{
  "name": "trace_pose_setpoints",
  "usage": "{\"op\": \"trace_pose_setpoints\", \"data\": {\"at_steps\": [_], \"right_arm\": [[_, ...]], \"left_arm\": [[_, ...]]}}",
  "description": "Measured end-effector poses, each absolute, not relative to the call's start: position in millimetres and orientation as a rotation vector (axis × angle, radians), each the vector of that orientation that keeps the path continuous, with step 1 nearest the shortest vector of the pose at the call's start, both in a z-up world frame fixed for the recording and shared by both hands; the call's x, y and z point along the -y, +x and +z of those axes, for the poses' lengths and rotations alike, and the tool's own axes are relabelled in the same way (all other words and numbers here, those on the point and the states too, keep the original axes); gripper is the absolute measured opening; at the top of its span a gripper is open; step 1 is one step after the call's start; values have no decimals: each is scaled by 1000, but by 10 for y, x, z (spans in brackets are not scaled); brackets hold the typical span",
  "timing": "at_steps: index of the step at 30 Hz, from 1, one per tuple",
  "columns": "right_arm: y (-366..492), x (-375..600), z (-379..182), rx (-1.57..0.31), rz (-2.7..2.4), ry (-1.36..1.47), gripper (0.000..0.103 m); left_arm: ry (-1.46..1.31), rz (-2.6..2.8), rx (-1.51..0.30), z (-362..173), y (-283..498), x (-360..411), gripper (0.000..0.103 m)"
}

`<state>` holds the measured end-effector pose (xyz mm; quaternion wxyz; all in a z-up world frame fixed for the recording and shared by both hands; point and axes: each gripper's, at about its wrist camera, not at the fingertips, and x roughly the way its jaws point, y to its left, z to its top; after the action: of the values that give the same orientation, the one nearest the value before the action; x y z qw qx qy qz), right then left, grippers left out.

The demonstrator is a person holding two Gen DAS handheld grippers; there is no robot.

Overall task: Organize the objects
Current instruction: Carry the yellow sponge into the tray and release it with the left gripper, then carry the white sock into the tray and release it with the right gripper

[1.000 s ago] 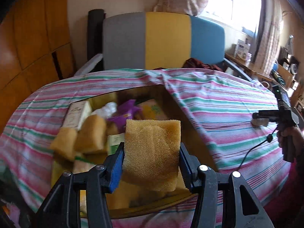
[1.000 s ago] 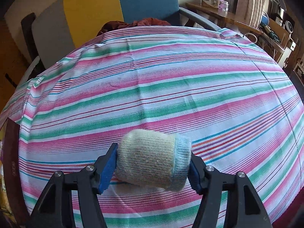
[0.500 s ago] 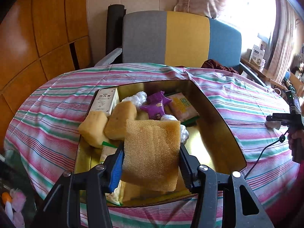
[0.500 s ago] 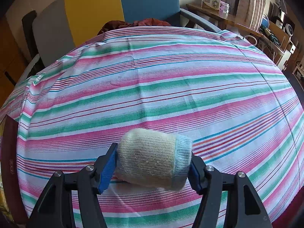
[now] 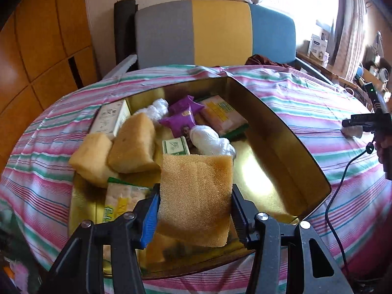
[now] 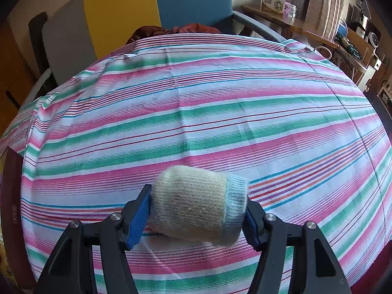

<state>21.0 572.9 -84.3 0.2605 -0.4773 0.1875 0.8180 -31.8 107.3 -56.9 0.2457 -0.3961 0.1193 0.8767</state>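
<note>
The left gripper (image 5: pixel 194 207) is closed on a flat yellow sponge (image 5: pixel 196 196), its 2 fingers pressing the sponge's left and right edges and holding it above the near end of a gold tin box (image 5: pixel 281 132). Inside the box, just beyond the held sponge, lie 2 more sponge blocks (image 5: pixel 133 144) leaning together at the left, a small green-and-white carton (image 5: pixel 176 147), a clear plastic-wrapped bundle (image 5: pixel 210 140), 2 purple packets (image 5: pixel 185 118), a pink-and-yellow packet (image 5: pixel 221 116) toward the far right, and a white carton (image 5: pixel 110 120) against the far left wall. A cracker pack (image 5: pixel 122 201) lies at the near left, partly behind the left finger. The box sits on a striped tablecloth (image 5: pixel 306 103), with a chair (image 5: pixel 215 34) in grey, yellow and blue panels beyond the table. The right gripper (image 6: pixel 197 210) is clamped on a rolled cream sock (image 6: pixel 196 204) with a pale blue cuff, gripped at both ends just above the cloth, well to the right of the box; whether the sock touches the cloth cannot be told.
</note>
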Motion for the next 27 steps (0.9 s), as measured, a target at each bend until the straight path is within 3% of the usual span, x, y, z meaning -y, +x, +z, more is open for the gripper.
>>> {"op": "trace_pose_setpoints", "data": {"at_steps": [4,8,17,27], "right_arm": [[209,-5725,-841,-505,2214,-1295,66],[205,-5722,-839,-503,2212,-1294,66],[183,-5597,-737,-477,2249,-1296,65],[-62,-3954,-47,-225,2770,-1342,65]], "left_arm": [[-1071,2370,-357,-632,-333,-1113,55],[-1105,2353,-323,-667,-367,-1101,64],[-1063,2397,-230,-491,-309,-884,68],[-1097,2556,-66,-348,-442,-555,68]]}}
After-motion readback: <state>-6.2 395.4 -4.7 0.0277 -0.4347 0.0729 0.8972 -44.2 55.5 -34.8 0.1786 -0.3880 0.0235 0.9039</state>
